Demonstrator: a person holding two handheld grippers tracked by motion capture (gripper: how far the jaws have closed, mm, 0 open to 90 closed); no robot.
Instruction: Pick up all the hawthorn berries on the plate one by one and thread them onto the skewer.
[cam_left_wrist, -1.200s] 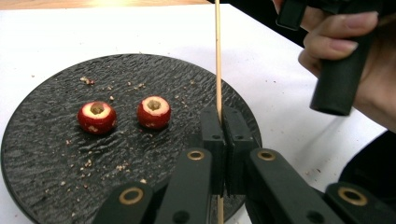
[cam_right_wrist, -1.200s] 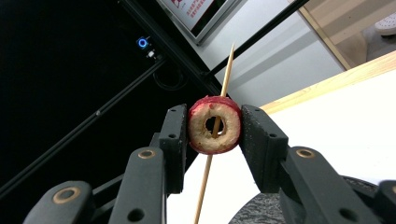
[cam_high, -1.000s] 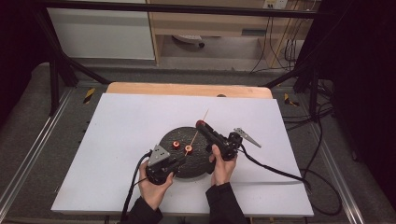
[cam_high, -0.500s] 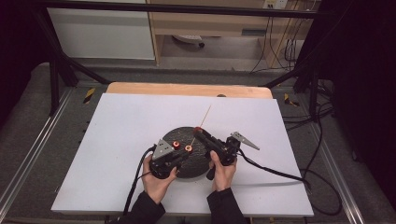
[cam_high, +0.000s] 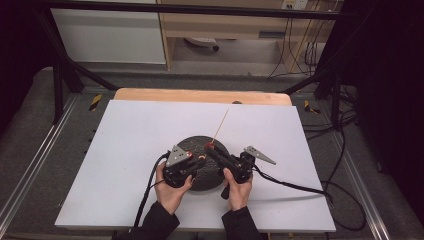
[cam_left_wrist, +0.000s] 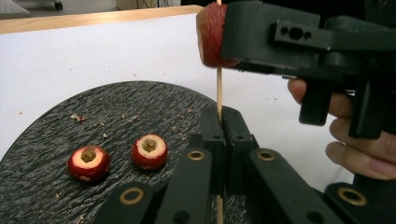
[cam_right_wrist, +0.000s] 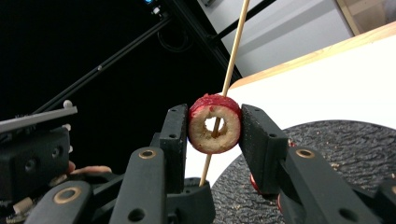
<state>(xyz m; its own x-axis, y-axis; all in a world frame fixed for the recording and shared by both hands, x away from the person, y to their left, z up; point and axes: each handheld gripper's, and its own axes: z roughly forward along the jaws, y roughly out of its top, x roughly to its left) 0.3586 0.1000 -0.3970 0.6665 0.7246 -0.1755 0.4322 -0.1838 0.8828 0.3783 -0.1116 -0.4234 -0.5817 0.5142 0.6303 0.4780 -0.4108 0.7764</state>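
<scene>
Skewer (cam_left_wrist: 218, 88) upright above the black plate (cam_left_wrist: 140, 107), pinched in left claw (cam_left_wrist: 225, 140), w/ 1st cored fruit ring (cam_right_wrist: 215, 123) clamped in right claw (cam_right_wrist: 214, 126) & threaded on; 2 more rings (cam_left_wrist: 89, 163) (cam_left_wrist: 149, 151) left on plate, approx. 1/3 done.

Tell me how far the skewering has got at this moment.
Done: none sits lower on the skewer yet, as far as the frames show. In hand: the left tongs are shut on the skewer, upright; the right tongs are shut on a cored red fruit, the stick passing through its hole. Left: two more cored fruits wait on the dark plate.
</scene>
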